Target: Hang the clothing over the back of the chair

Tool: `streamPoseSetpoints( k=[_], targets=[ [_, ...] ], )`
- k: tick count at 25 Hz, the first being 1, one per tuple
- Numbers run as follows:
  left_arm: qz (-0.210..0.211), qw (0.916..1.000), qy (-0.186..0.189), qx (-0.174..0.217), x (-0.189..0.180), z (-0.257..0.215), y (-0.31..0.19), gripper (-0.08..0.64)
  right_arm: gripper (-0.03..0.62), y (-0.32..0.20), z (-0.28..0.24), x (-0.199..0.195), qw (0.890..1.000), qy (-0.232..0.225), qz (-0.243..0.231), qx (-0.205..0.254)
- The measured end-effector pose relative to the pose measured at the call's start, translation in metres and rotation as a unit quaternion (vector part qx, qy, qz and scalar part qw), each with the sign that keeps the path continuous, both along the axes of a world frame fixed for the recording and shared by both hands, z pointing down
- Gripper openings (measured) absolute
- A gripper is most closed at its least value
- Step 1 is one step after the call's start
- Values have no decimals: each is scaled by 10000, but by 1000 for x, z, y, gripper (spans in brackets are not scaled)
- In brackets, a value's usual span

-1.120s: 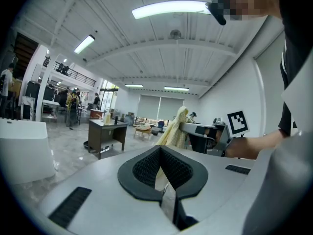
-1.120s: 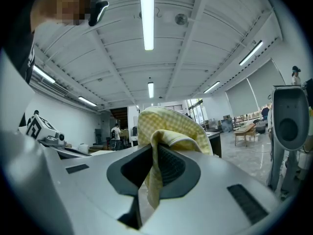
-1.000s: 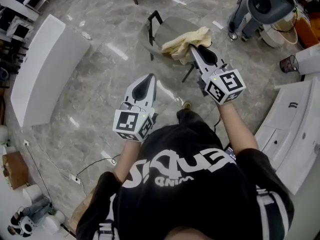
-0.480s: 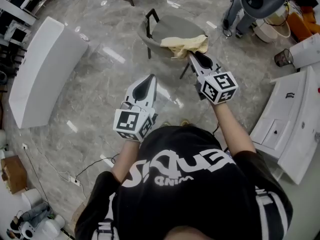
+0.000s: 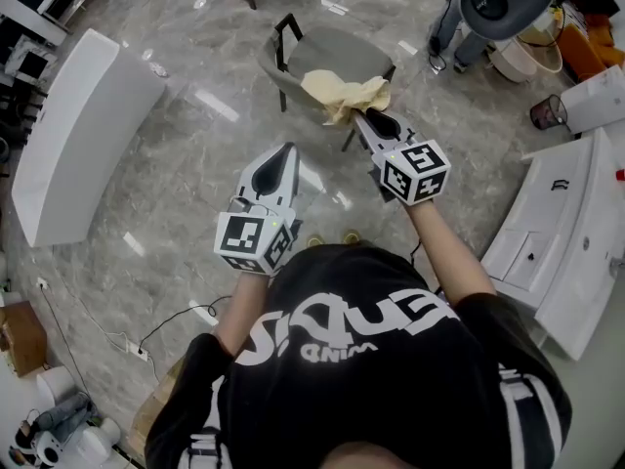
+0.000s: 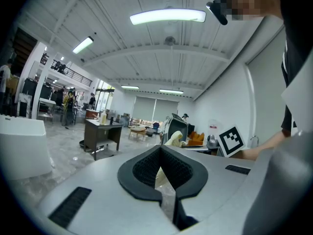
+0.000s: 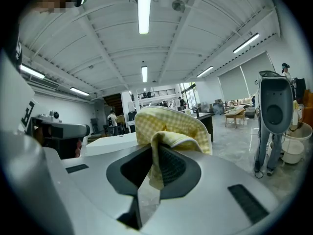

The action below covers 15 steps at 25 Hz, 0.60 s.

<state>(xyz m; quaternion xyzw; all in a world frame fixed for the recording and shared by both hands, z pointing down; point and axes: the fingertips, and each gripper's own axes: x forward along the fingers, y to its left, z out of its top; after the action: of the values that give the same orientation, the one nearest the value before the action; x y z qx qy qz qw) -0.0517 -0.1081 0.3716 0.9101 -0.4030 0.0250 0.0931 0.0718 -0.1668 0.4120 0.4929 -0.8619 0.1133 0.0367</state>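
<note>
Large open-plan hall, workshop or showroom type. Polished marble floor (image 5: 186, 164) throughout. Ribbed white ceiling (image 6: 146, 48) with strip lights (image 6: 167, 16). Railed mezzanine (image 6: 73, 72) at upper left. Dark desk (image 6: 101, 131) at centre left. White cabinets (image 5: 557, 252) at right; loose cable (image 5: 176, 320) at lower left.

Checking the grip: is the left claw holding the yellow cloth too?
No, the left claw is closed on nothing over the floor; only the right claw pinches the cloth.
</note>
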Motion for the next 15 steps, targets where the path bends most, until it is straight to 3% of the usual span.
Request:
streamPoseSetpoints(
  k=[8,15],
  targets=[
    [-16,10000,6,1,5,-2,0,15,38,27,68,-4,9921,362,-353,-1145],
    [19,10000,-5,-48,11,2,0,15,155,76,167,-10,9569,617,-598,-2774]
  ],
)
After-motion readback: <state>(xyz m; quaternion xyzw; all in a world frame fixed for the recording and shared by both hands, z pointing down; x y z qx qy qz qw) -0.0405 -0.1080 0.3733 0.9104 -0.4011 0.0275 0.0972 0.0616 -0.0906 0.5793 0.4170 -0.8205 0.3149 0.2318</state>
